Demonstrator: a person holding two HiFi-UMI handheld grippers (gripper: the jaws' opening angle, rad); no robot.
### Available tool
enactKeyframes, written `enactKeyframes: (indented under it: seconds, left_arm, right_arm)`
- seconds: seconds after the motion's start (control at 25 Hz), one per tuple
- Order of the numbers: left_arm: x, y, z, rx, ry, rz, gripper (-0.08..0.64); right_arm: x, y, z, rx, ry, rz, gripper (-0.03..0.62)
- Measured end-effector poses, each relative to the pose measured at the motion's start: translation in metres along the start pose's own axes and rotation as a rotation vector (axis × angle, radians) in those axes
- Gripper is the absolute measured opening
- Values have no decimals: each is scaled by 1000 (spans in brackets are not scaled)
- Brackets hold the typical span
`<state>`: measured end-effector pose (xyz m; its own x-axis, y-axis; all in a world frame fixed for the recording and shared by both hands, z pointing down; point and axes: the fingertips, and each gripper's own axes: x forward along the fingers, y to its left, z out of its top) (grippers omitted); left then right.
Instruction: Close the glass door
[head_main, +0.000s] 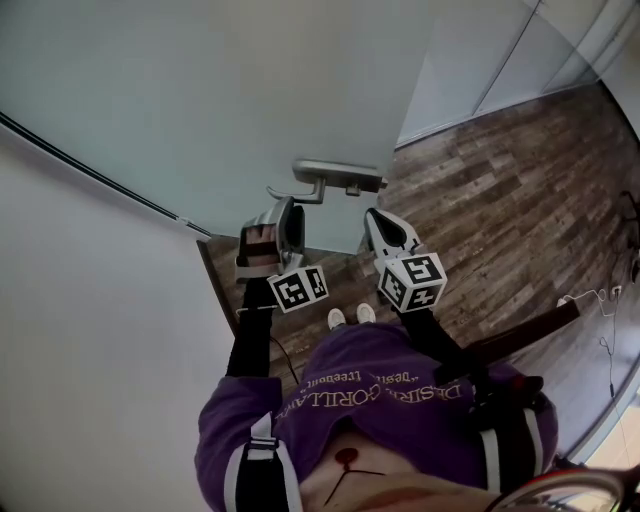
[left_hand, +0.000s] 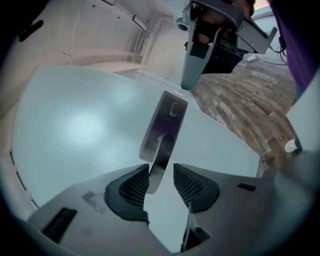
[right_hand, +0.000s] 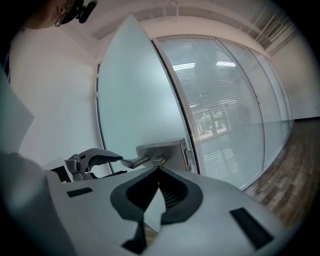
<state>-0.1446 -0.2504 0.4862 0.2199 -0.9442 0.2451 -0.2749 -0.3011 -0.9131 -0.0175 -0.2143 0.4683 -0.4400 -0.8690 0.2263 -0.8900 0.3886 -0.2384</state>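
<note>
The frosted glass door (head_main: 220, 110) fills the upper middle of the head view, with its metal lever handle (head_main: 322, 183) near the frame's centre. The left gripper (left_hand: 161, 172) has its jaws apart, and the lever's end sits between them, close to one pad and clear of the other. The right gripper (right_hand: 159, 171), just to its right, has its jaws together on nothing. A wooden floor (head_main: 500, 200) spreads across the right of the frame.

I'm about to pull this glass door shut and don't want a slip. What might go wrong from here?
The left gripper has its jaws apart around the handle, only near its tip, so a pull may slide it off. The right gripper, shut and empty, hangs by the door edge and might get caught as it swings.
</note>
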Motion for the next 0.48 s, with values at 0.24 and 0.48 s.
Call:
enactKeyframes:
  seconds: [0.24, 0.48]
  left_arm:
    - [12, 7, -9, 34, 36, 18, 128]
    - [18, 8, -8, 25, 54, 18, 127]
  right_arm:
    - [-5, -1, -1, 4, 0, -18, -3]
    - [-8, -4, -5, 9, 4, -40, -3]
